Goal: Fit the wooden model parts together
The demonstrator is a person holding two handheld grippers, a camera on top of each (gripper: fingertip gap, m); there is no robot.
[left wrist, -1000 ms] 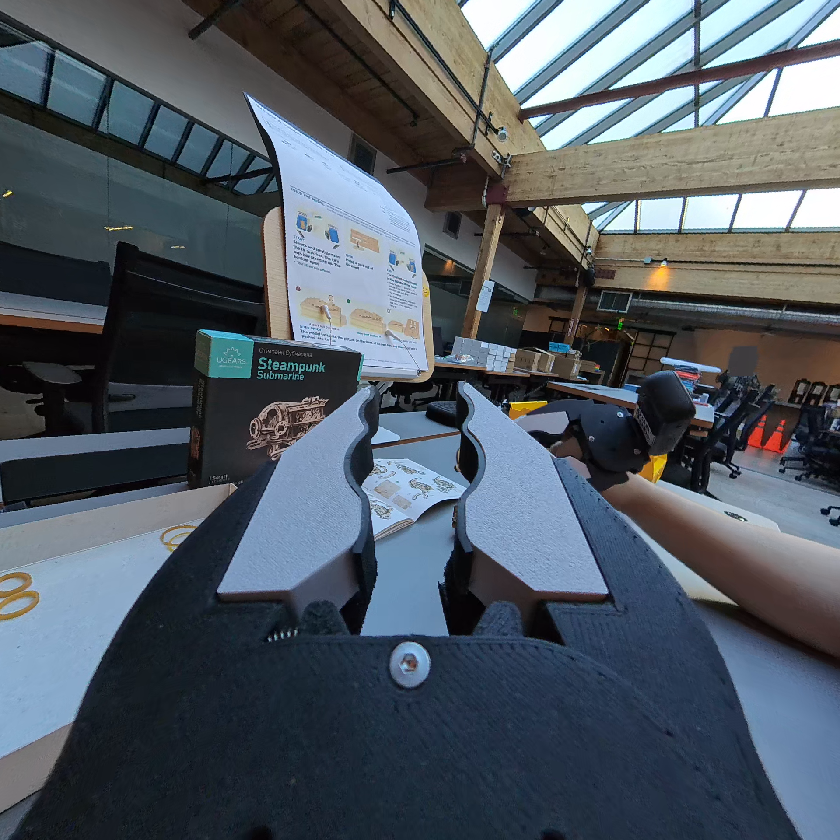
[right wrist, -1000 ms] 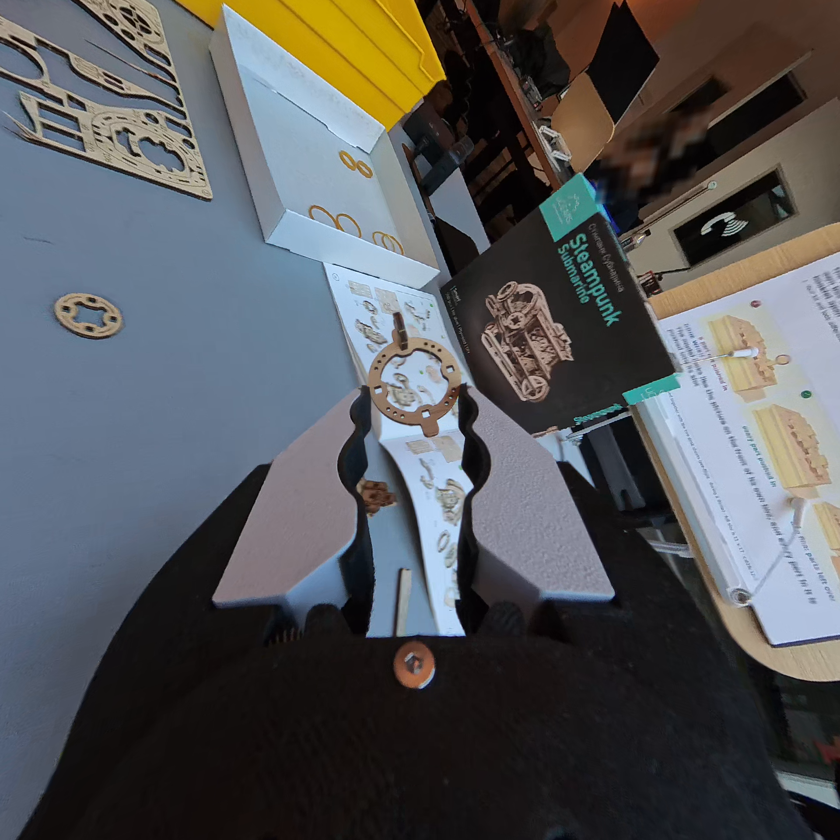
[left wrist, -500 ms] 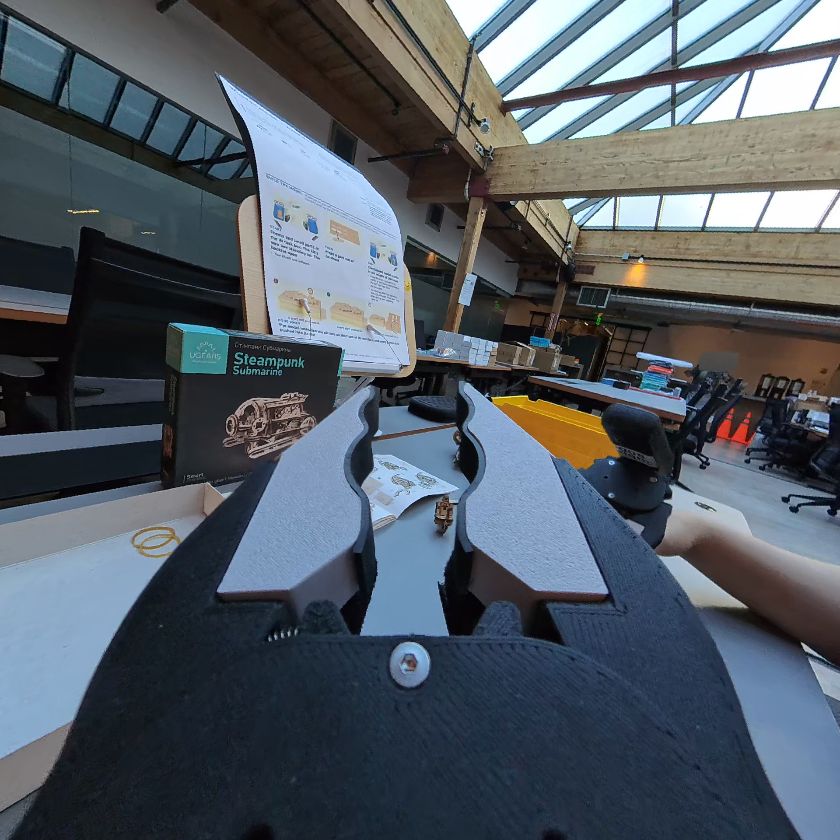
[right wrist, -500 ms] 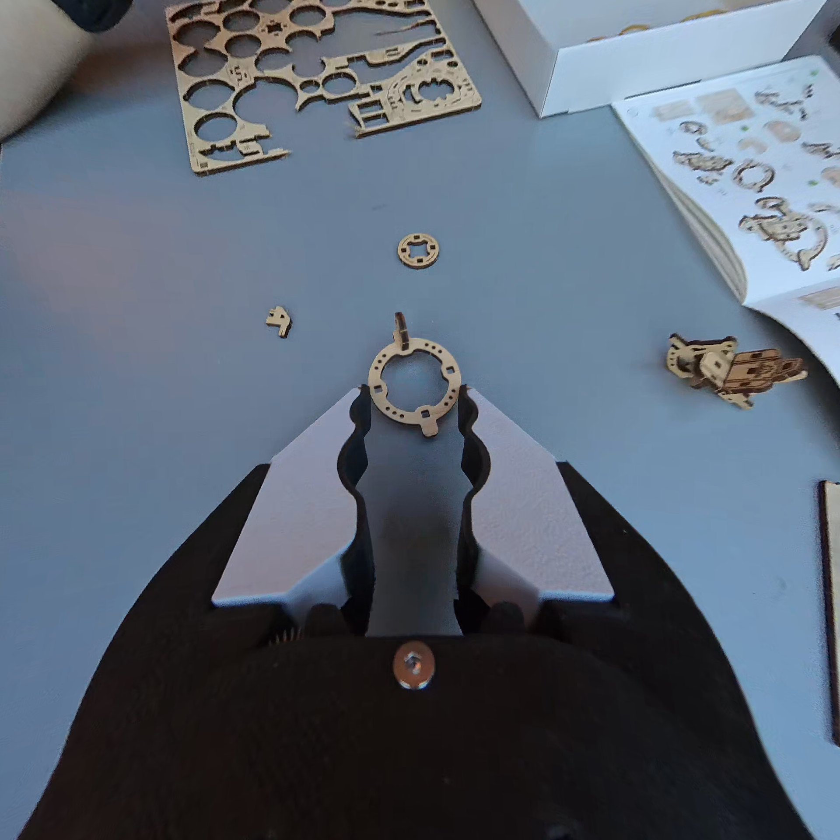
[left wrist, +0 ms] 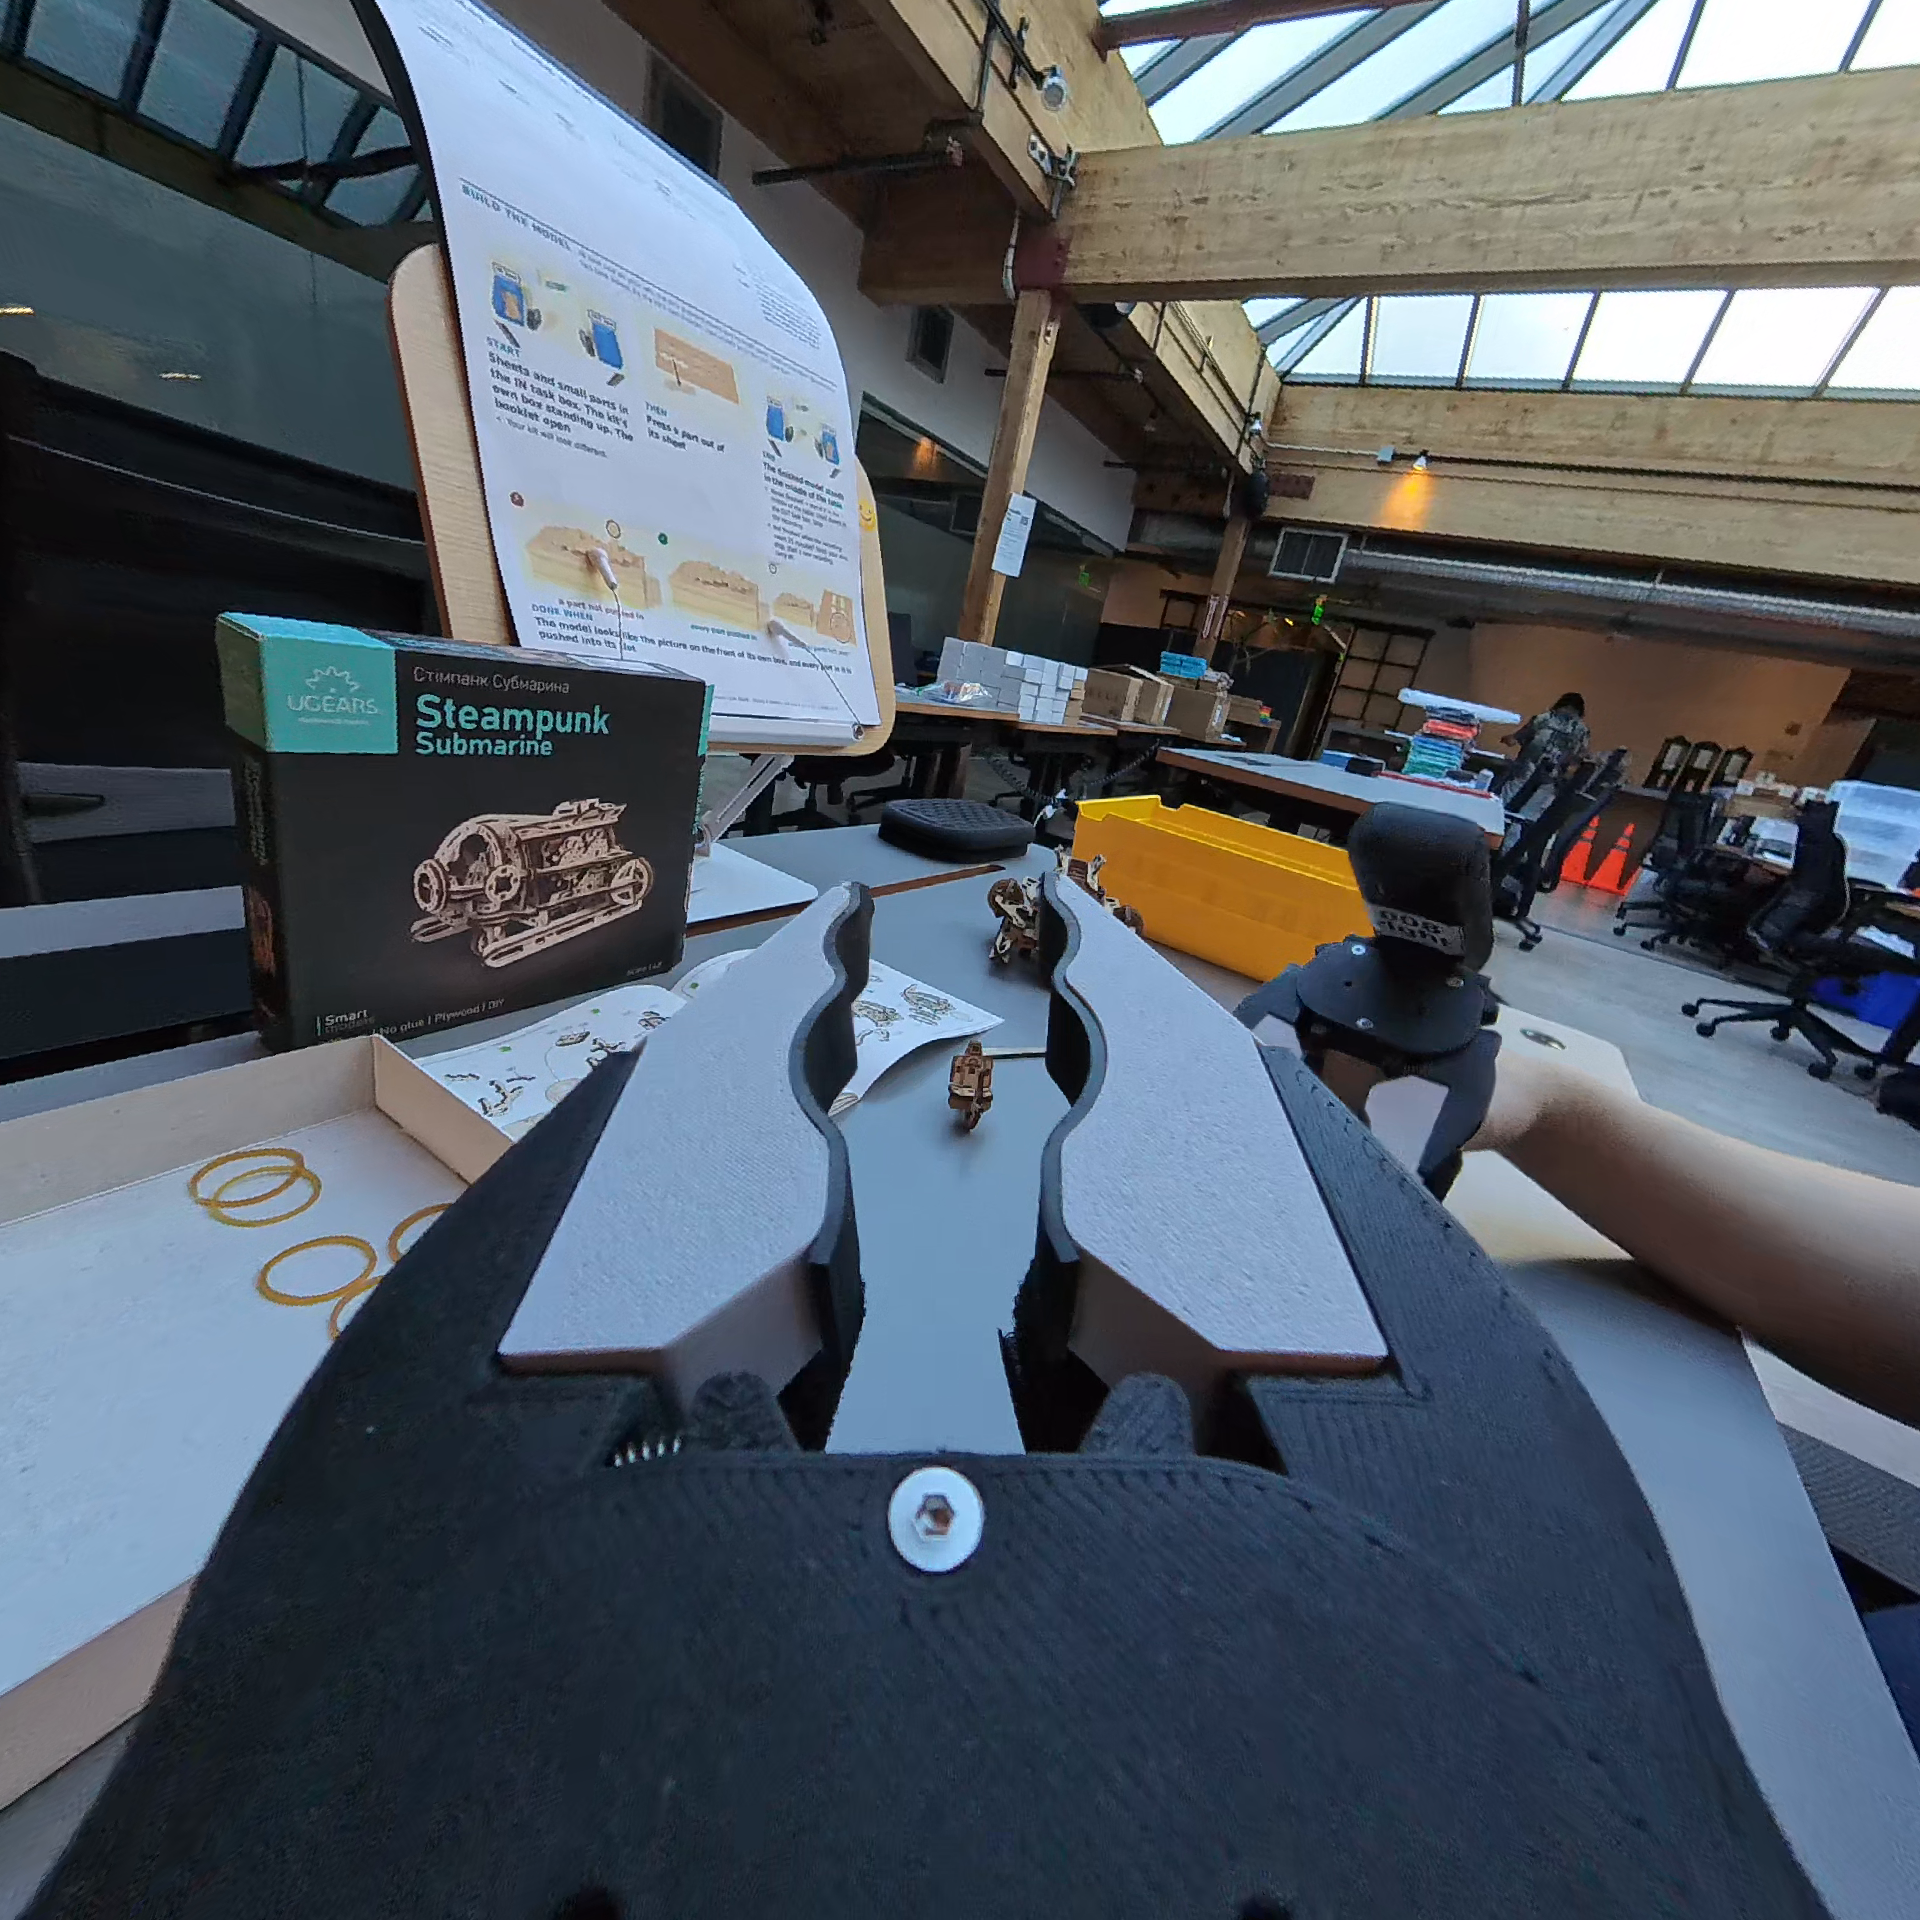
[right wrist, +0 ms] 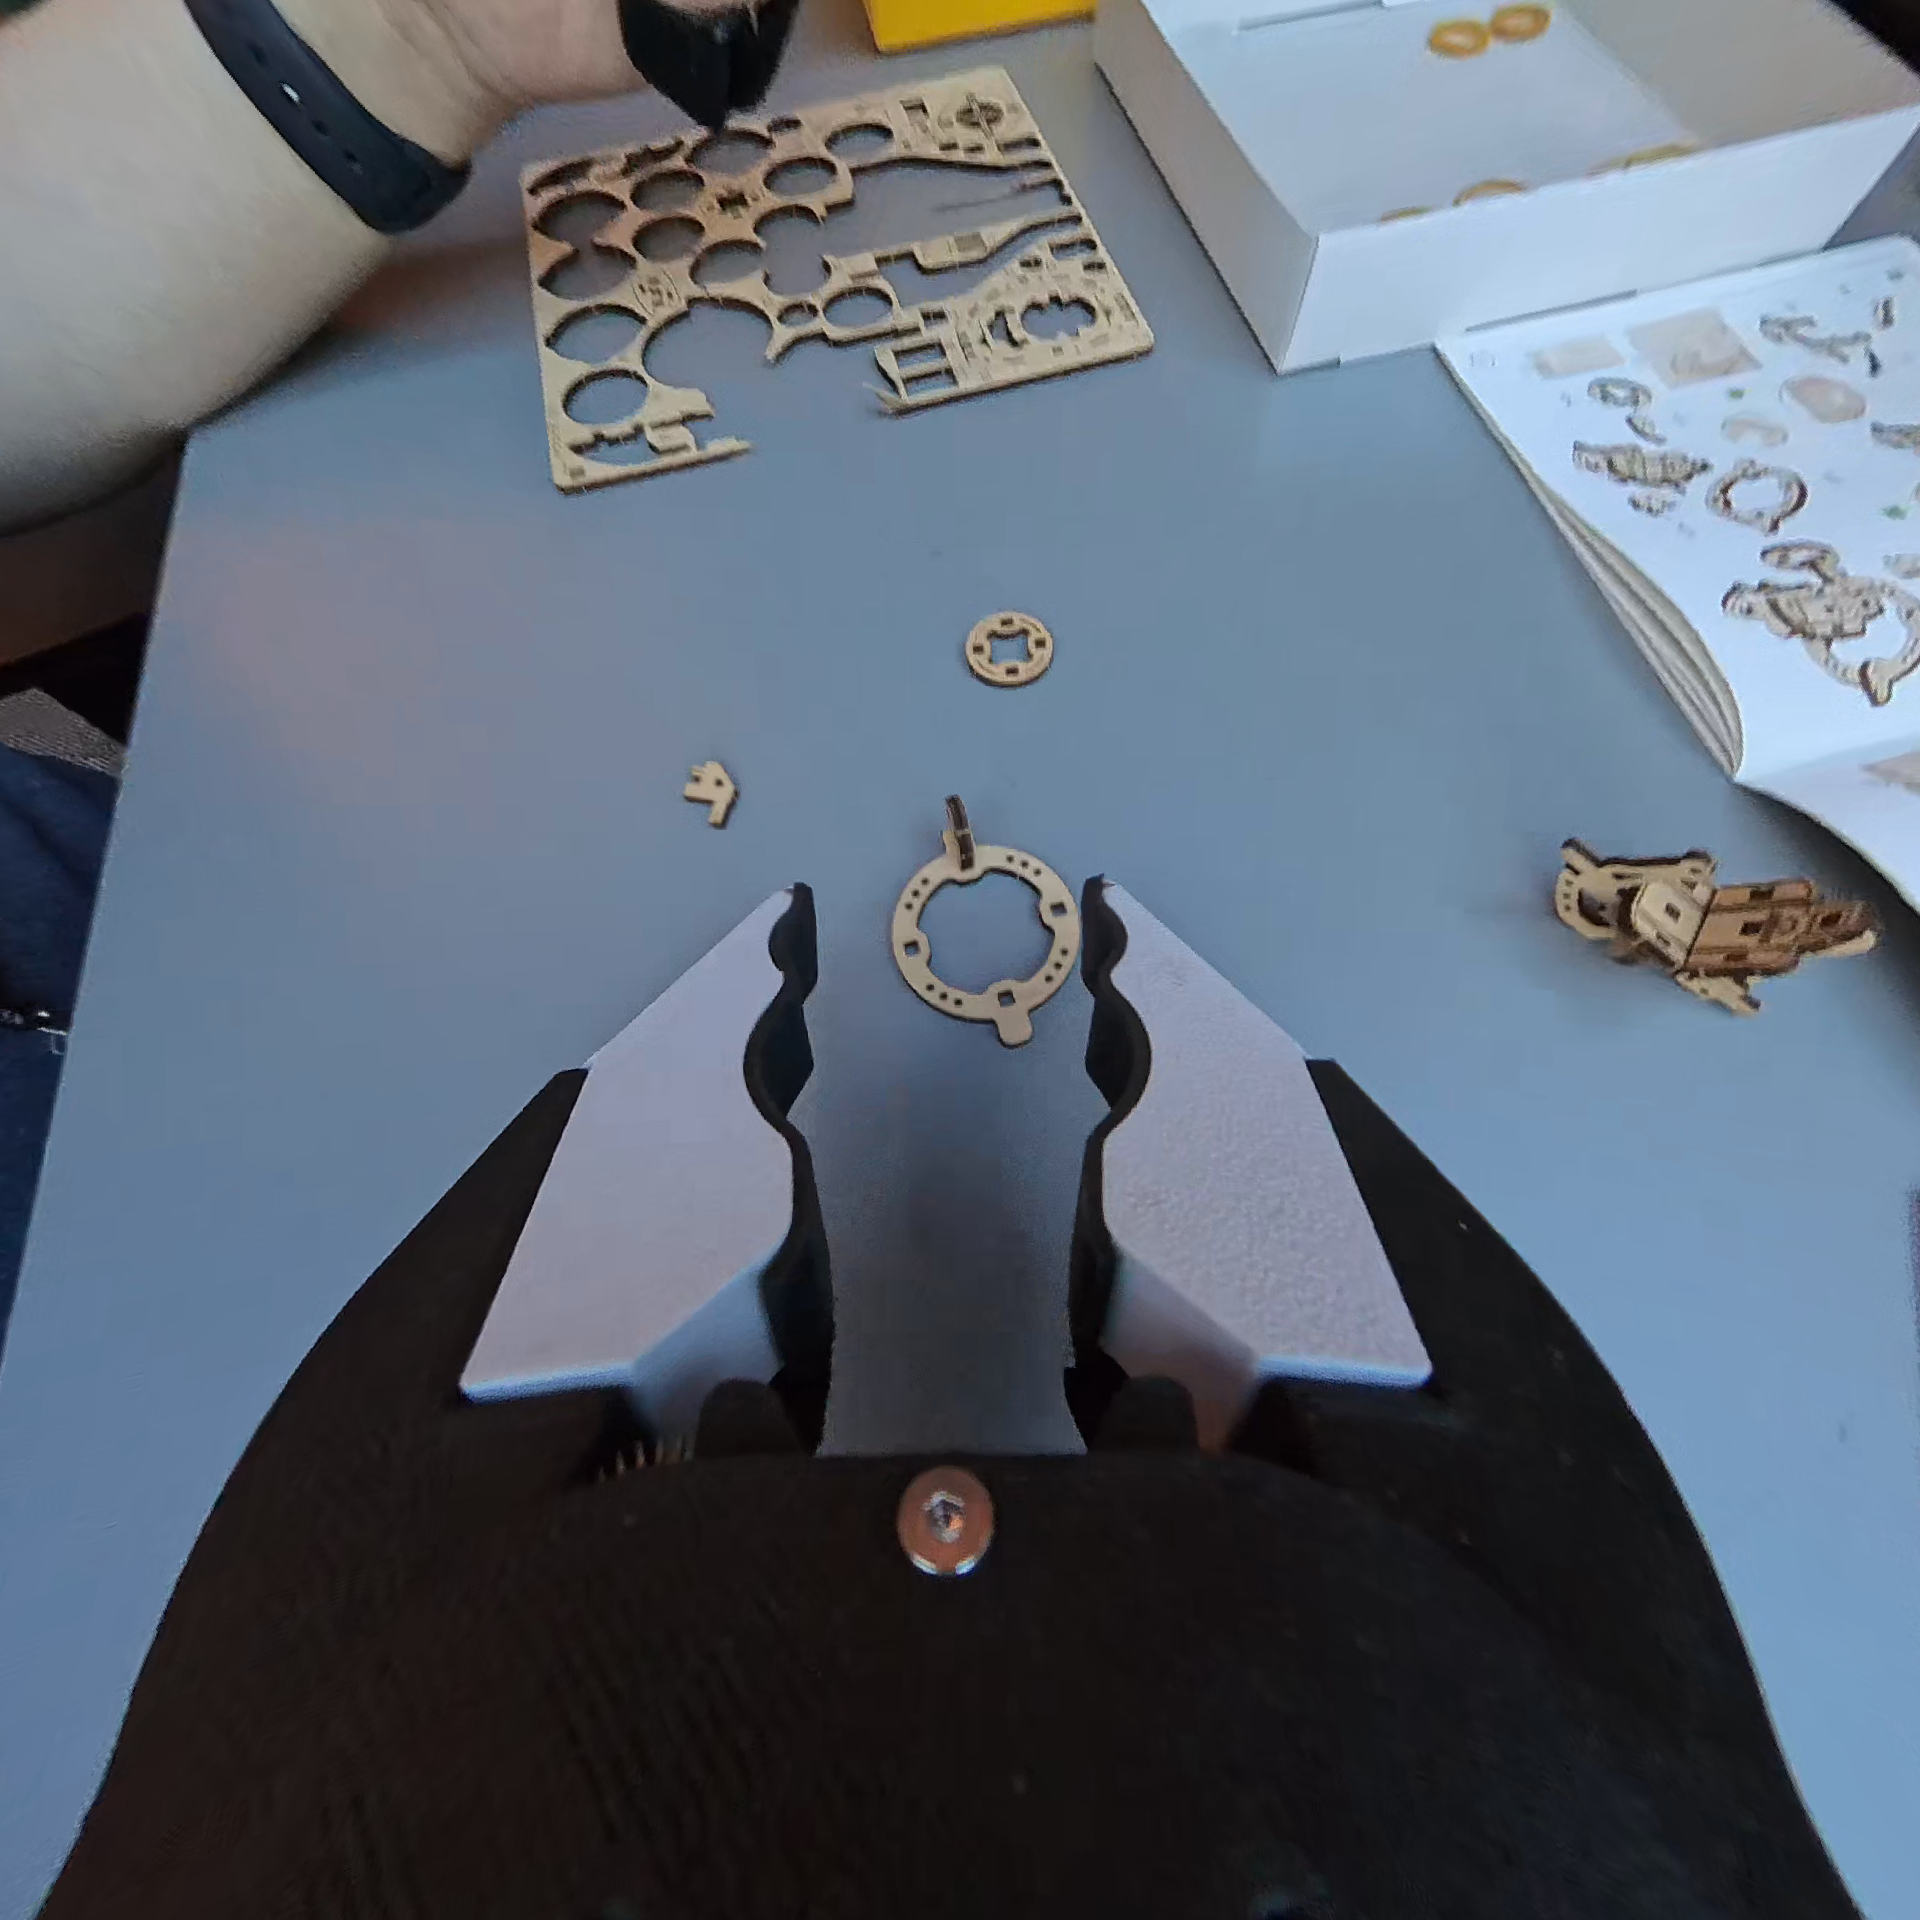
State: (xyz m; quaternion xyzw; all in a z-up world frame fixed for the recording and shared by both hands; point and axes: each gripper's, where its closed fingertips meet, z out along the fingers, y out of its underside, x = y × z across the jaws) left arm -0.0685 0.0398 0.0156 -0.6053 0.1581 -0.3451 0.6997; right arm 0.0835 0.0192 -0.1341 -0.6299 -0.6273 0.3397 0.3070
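Note:
My right gripper (right wrist: 945, 894) is open, pointing down at the grey table. A flat wooden ring with a tab (right wrist: 940, 987) lies on the table between its fingertips, touching neither. A small wooden disc (right wrist: 1009, 649) and a tiny wooden piece (right wrist: 712, 790) lie just beyond. A small wooden sub-assembly (right wrist: 1704, 920) lies to the right; it also shows in the left wrist view (left wrist: 971, 1081). My left gripper (left wrist: 951, 894) is open and empty above the table. A second wooden assembly (left wrist: 1018, 914) is partly hidden behind its right finger. The right gripper (left wrist: 1392, 997) shows far right there.
A punched-out plywood sheet (right wrist: 831, 270) lies at the far side, with a forearm and the left gripper's tip (right wrist: 707, 52) over it. A white tray (right wrist: 1455, 208) holds rubber bands. An open booklet (right wrist: 1766, 520), the kit box (left wrist: 457, 831), a yellow bin (left wrist: 1216, 883) and an instruction stand (left wrist: 644, 416) ring the work area. There is about 20 cm between the tips of the two grippers. From my right tips it is roughly 8 cm to the small wooden disc (right wrist: 1009, 649); from my left, 20 cm.
My right gripper swung down from facing the kit box to the table, then opened and let go of the ring, which now lies flat. The left gripper stayed open, shifting only slightly.

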